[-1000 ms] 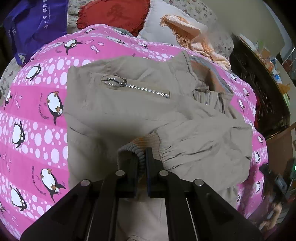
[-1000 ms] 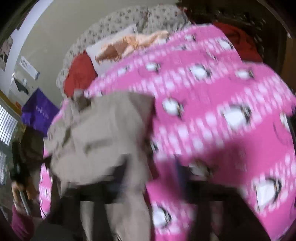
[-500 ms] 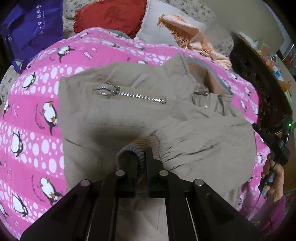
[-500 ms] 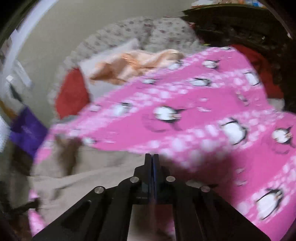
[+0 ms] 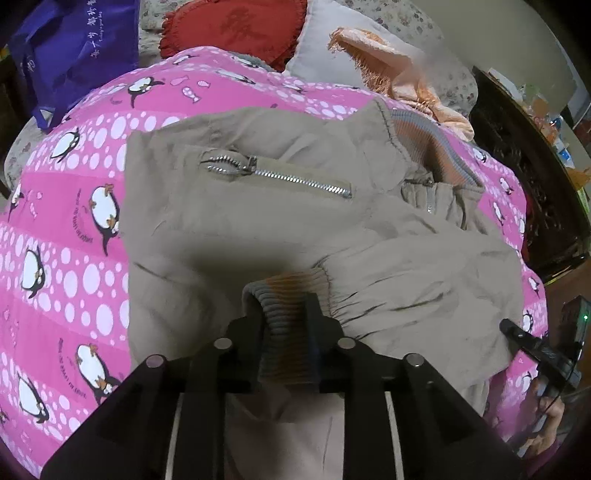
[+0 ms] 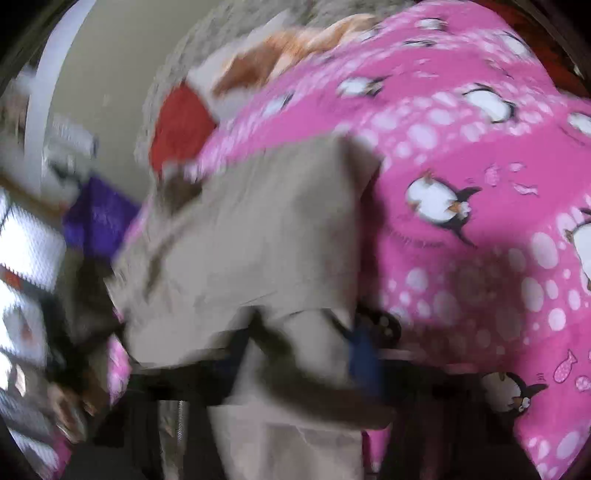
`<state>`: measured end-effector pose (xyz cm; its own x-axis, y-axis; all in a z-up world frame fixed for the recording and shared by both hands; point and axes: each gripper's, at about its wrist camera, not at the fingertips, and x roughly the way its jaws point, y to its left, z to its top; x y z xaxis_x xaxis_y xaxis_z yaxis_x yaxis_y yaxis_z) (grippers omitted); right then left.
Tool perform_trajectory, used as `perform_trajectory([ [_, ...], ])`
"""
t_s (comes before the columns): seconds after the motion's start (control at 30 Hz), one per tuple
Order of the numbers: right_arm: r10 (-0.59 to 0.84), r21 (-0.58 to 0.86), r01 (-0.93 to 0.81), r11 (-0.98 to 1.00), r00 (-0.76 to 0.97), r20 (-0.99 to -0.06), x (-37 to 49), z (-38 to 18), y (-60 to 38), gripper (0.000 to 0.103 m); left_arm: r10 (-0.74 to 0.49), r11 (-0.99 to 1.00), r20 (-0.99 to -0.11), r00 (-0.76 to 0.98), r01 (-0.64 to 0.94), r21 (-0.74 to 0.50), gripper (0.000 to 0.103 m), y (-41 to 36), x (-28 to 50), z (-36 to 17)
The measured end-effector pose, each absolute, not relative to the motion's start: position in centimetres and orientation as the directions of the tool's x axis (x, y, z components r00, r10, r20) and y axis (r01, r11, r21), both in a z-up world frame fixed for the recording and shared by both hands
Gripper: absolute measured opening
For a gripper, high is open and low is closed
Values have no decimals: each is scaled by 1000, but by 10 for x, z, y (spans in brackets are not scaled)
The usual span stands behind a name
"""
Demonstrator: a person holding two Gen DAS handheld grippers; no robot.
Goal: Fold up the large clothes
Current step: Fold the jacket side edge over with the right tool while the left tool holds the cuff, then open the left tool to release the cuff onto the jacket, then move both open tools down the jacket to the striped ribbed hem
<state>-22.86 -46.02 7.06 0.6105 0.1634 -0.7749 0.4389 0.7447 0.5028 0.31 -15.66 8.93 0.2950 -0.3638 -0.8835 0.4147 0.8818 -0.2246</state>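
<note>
On pink penguin-print bed quilt (image 5: 74, 236), soft, floppy beige zip jacket (image 5: 229, 229); left gripper (image 5: 284, 317) released astride ribbed cuff (image 5: 284, 295), best hold; right gripper (image 6: 303, 332) blurred, cannot tell, perhaps gripping.

Bare pink blanket (image 5: 70, 258) lies open left of the jacket (image 5: 229, 229). Beyond it, a red cushion (image 5: 236, 29), a pillow (image 5: 325, 55) and a purple bag (image 5: 70, 44) crowd the bed's head; dark furniture (image 5: 532, 177) blocks the right.

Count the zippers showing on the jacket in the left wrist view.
2. A silver pocket zipper runs across the jacket's chest; a smaller front zipper sits below the collar. Folds may hide others.
</note>
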Motion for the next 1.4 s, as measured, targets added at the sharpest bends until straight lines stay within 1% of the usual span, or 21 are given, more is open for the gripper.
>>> perform_trajectory([
  [0.03,127,461,446,767,598,-791,-227,72,-458,5,-362,882,-882,302,418,-219,31,-155,0,92],
  [0.07,110,450,456,768,598,-794,-228,74,-460,4,-361,882,-879,310,419,-215,34,-153,-3,94],
  [0.1,97,442,473,762,592,-800,-228,75,-464,4,-359,884,-877,320,416,-211,40,-150,-5,96],
  [0.17,23,376,524,764,560,-828,-228,76,-469,5,-359,890,-872,333,405,-211,42,-145,-9,102],
  [0.2,35,383,521,763,558,-829,-227,76,-469,11,-365,888,-869,333,404,-218,42,-143,-10,105],
  [0.23,51,399,515,758,564,-824,-228,79,-467,15,-379,884,-863,335,407,-231,42,-141,-14,109],
  [0.27,43,401,520,754,570,-820,-231,86,-464,25,-388,882,-856,342,408,-236,44,-139,-17,112],
  [0.3,29,396,522,755,577,-816,-234,93,-463,41,-394,880,-846,360,413,-234,47,-138,-22,116],
  [0.37,-28,373,517,771,612,-790,-238,113,-455,51,-397,874,-834,383,435,-217,47,-140,-31,119],
  [0.43,-60,351,485,801,649,-759,-234,128,-446,51,-393,864,-835,384,465,-192,47,-147,-39,115],
  [0.47,-53,341,458,821,656,-753,-229,131,-438,51,-390,859,-838,381,477,-183,47,-151,-42,112],
  [0.53,-33,313,409,857,649,-760,-211,132,-426,47,-367,849,-851,376,509,-141,48,-162,-48,101],
  [0.63,-48,238,371,898,618,-785,-178,122,-412,47,-315,861,-864,394,502,-85,49,-171,-45,87],
  [0.67,-60,221,375,900,609,-791,-165,116,-412,46,-307,868,-866,394,490,-85,49,-172,-40,82],
  [0.73,-78,203,396,896,588,-805,-145,105,-417,44,-298,882,-876,379,461,-100,53,-174,-28,74],
  [0.77,-90,188,419,888,561,-823,-132,96,-422,44,-292,886,-882,369,453,-104,54,-174,-24,70],
  [0.87,-95,207,464,861,547,-832,-119,80,-437,46,-292,889,-887,357,443,-114,54,-177,-18,66],
  [1.0,-87,206,448,870,551,-830,-134,94,-435,47,-287,890,-888,359,442,-110,57,-176,-19,67],
  [1.17,-77,186,396,899,562,-823,-195,113,-416,47,-307,894,-885,351,426,-141,59,-170,-20,68],
  [1.3,-70,178,424,888,507,-859,-224,96,-413,47,-316,901,-883,346,401,-166,59,-163,-28,70],
  [1.4,-104,116,462,879,424,-900,-222,71,-419,47,-330,899,-881,339,398,-183,59,-156,-39,77],
])
